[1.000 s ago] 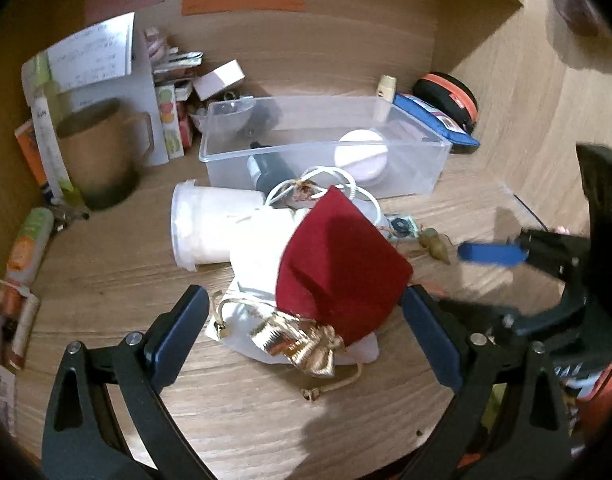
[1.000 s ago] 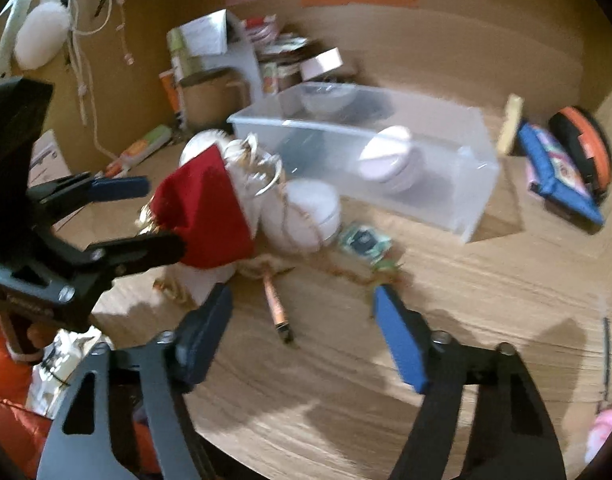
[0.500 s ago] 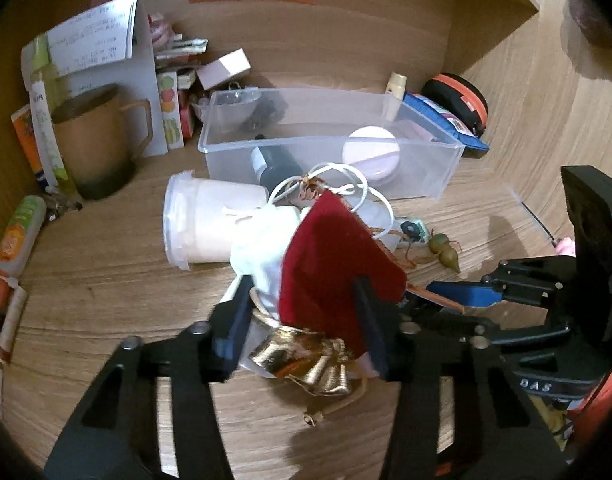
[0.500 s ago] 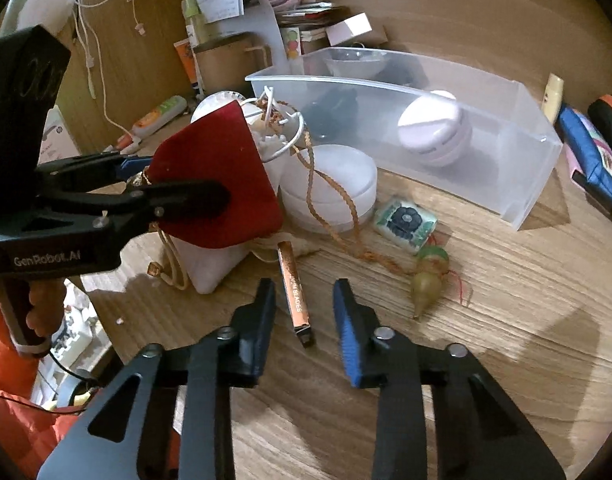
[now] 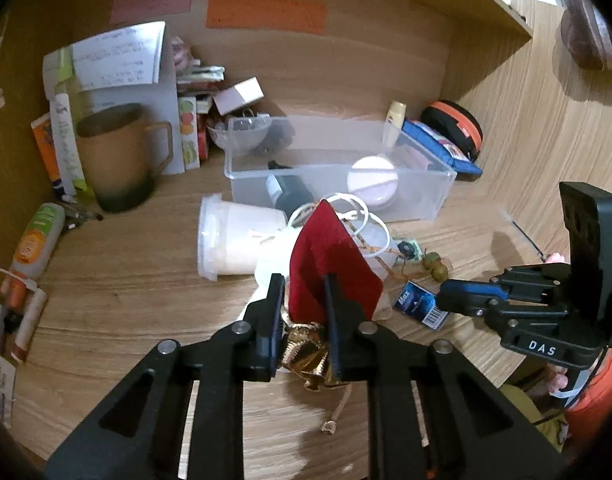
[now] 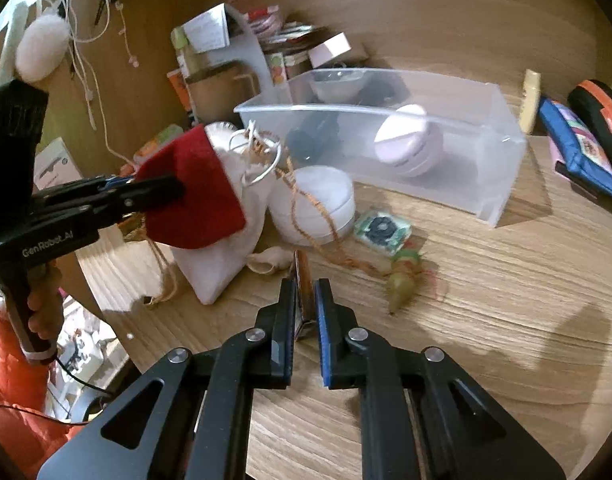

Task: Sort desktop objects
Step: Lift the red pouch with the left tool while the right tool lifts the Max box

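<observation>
My left gripper (image 5: 304,312) is shut on a red velvet pouch (image 5: 329,268) with a gold ribbon, held just above the wooden desk; it also shows in the right wrist view (image 6: 194,196). Under it lies a white drawstring bag (image 6: 222,260). My right gripper (image 6: 304,304) is shut on a small flat pack (image 6: 304,284); in the left wrist view that pack (image 5: 419,304) is blue and reads "Max". A clear plastic bin (image 5: 337,184) behind holds a dark bottle and a round white case (image 6: 409,140).
A white tub (image 5: 234,240) lies on its side beside the bin. A round white container (image 6: 317,208), a small green packet (image 6: 381,230) and a beaded gourd charm (image 6: 401,280) lie by the pouch. A brown mug (image 5: 118,156), boxes and tubes crowd the left.
Both grippers have closed: the left onto the red pouch, lifting it slightly, the right onto the small pack on the desk.
</observation>
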Motion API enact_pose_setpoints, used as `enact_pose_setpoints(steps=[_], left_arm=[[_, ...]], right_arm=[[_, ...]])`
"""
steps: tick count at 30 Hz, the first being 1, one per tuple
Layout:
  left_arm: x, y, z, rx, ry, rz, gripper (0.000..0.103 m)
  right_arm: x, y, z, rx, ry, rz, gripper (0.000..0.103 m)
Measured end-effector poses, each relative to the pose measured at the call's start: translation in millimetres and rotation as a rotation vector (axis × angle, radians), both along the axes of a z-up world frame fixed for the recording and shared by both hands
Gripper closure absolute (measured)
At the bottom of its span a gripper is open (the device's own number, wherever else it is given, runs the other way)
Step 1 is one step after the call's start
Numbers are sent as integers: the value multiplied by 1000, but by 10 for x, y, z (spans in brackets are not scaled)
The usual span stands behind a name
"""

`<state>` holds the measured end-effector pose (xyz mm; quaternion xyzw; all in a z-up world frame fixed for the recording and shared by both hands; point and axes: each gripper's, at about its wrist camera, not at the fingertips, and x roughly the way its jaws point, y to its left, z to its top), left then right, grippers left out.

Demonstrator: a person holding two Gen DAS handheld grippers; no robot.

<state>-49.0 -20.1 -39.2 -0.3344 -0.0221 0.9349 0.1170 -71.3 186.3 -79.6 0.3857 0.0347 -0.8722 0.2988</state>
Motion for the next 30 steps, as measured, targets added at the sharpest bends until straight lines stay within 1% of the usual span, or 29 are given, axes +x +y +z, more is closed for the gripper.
enact_pose_setpoints(steps=[11, 21, 23, 26, 27, 30], left_arm=[[127, -111, 297, -3, 80, 42, 85], [146, -177, 486, -2, 134, 61, 85], [136, -187, 516, 4, 142, 59, 85], [140, -196, 525, 16, 145, 55, 85], [142, -192, 519, 18, 144, 53, 85], [150, -185, 486, 20, 135, 52, 85]], right_arm=[[19, 195, 244, -42, 51, -48, 94], [59, 313, 513, -52, 114, -71, 94], [60, 311, 545, -41, 119, -64, 94], [62, 235, 474, -18, 83, -23, 94], [45, 170, 391, 3, 51, 4, 94], [-32, 32, 158, 68, -9, 33, 92]])
